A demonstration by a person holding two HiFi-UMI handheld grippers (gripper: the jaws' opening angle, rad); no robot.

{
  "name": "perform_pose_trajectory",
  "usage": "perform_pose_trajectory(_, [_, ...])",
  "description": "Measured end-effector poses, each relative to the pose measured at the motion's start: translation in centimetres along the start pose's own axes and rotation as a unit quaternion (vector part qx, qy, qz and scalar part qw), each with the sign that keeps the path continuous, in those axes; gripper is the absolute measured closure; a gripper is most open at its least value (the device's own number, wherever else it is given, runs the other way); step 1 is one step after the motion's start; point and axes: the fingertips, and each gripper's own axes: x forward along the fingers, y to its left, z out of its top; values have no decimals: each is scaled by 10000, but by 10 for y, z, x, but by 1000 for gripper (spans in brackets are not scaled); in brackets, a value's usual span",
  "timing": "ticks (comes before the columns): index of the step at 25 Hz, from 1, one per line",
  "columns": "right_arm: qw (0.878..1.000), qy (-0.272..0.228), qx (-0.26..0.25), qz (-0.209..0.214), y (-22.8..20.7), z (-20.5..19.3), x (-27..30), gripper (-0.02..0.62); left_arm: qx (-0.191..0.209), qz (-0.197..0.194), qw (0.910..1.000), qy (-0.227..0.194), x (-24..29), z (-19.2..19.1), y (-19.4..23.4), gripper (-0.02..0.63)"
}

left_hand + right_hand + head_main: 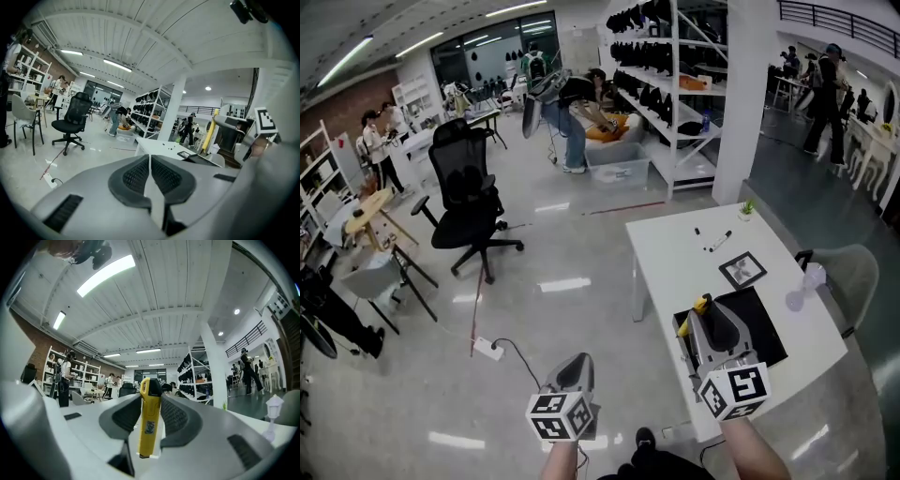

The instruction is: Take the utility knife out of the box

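My left gripper (150, 174) hung to the left of the desk (675, 253), its jaws pressed together with nothing between them. My right gripper (706, 317) had its jaws clamped on the yellow utility knife (149, 413), which stood upright between the pads above the black box (766, 330), apparently clear of it. I judged the knife light, rigid and smooth-bodied. The mid-body hold looked sound, though the plastic could slip.

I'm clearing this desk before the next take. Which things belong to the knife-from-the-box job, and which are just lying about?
Job in hand: utility knife, gripped in the right gripper; black box on the table.

Lying about: pens, marker card, small white lamp, office chair, power strip.
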Motion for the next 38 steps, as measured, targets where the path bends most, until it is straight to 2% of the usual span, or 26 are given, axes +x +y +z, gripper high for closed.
perform_pose_trajectory(6, [9991,-285,107,289,19,24,-1,466,-13,76,10000,-17,-7,2,0,586])
perform_pose_trajectory(17, [9959,-509,287,693,48,37,-2,466,7,182,9998,-80,-16,4,2,586])
perform_pose_trajectory(38, [9937,-606,373,864,54,44,-1,466,-9,224,9997,-67,-13,2,-2,586])
